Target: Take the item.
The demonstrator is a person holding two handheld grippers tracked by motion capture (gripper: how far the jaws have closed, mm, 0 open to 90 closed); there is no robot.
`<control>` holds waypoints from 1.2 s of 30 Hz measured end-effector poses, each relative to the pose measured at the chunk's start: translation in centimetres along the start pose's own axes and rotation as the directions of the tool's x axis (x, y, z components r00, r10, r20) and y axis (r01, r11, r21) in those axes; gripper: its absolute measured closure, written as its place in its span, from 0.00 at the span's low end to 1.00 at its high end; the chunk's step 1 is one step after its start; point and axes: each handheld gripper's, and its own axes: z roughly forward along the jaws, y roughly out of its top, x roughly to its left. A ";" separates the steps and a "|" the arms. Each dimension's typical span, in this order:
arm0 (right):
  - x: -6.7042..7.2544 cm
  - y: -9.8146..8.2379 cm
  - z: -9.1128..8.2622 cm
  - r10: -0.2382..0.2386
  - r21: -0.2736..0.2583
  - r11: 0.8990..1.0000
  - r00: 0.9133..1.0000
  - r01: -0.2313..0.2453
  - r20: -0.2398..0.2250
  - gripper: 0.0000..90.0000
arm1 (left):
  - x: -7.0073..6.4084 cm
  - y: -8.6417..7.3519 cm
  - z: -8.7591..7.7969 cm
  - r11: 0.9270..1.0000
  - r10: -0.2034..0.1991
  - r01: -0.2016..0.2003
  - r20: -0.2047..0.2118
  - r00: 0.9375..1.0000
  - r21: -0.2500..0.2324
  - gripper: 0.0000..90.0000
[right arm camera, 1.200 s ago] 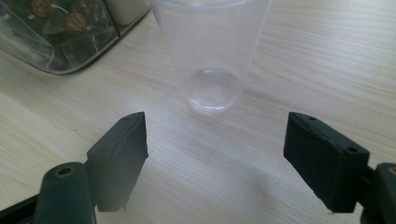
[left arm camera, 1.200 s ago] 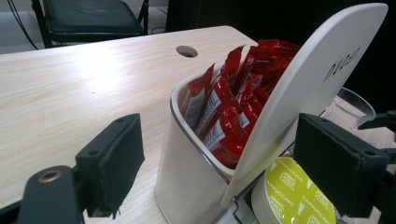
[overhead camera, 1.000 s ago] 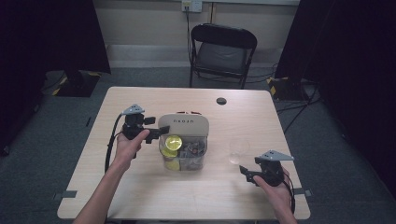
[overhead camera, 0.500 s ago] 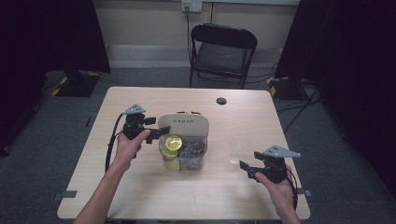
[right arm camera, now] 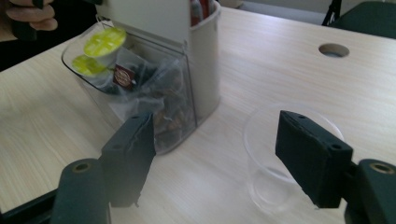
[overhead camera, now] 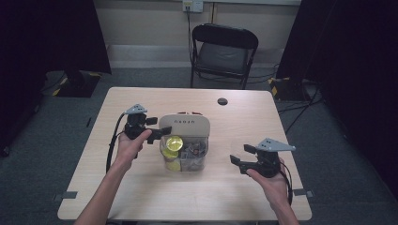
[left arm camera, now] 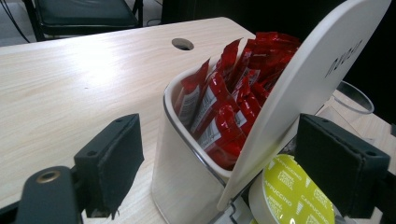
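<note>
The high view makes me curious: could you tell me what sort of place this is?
Probably a recording studio or lab: a lone wooden table, black curtains either side, a folding chair and cables on grey carpet.

High view: table (overhead camera: 141, 108) lit evenly from above, room around it dark, black at far left and right of the frame; soft short shadows under hands, picture a bit soft and low-res. Left gripper view: bright, glare streak on the tabletop at upper left, white lid (left arm camera: 299, 93) sharp, black pads at bottom edge slightly soft. Right gripper view: clear cup (right arm camera: 280, 154) at lower right blurred and washed out, container (right arm camera: 159, 93) mildly blurred, upper left corner dim
</note>
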 end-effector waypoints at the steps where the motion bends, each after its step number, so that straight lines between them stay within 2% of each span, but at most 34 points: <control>1: 0.2 0.2 0.2 -0.003 -0.002 1.000 1.000 0.003 -0.009 0.32 | -0.1 0.0 0.0 1.000 0.003 -0.003 -0.002 1.000 0.000 0.17; 7: 1.2 1.7 1.5 -0.024 -0.001 1.000 0.998 0.024 -0.061 0.33 | 0.0 0.0 0.0 1.000 0.002 -0.002 0.000 1.000 0.002 0.17; 9: 1.6 2.1 2.1 -0.028 -0.002 1.000 0.996 0.028 -0.088 0.33 | 0.1 0.0 -0.1 1.000 0.001 -0.001 -0.002 1.000 0.005 0.17; 17: 3.4 3.8 4.8 -0.062 -0.009 0.998 0.987 0.062 -0.149 0.32 | 0.2 -0.2 -0.2 1.000 -0.002 0.002 -0.007 1.000 0.004 0.18; 22: 4.1 4.5 6.2 -0.091 -0.008 0.996 0.979 0.091 -0.181 0.38 | 0.2 -0.3 -0.2 1.000 -0.008 0.008 -0.007 1.000 0.002 0.17; 25: 4.3 4.6 6.8 -0.092 -0.002 0.996 0.975 0.093 -0.202 0.44 | 0.2 -0.4 -0.2 1.000 -0.009 0.009 -0.007 1.000 0.005 0.17; 27: 4.4 4.6 7.3 -0.099 0.004 0.995 0.973 0.102 -0.209 0.48 | 0.2 -0.4 -0.1 1.000 -0.011 0.011 -0.007 1.000 0.004 0.17; 36: 5.0 4.7 9.7 -0.122 0.053 0.989 0.967 0.137 -0.222 0.58 | 0.2 -0.4 0.0 1.000 -0.013 0.013 -0.004 1.000 0.002 0.17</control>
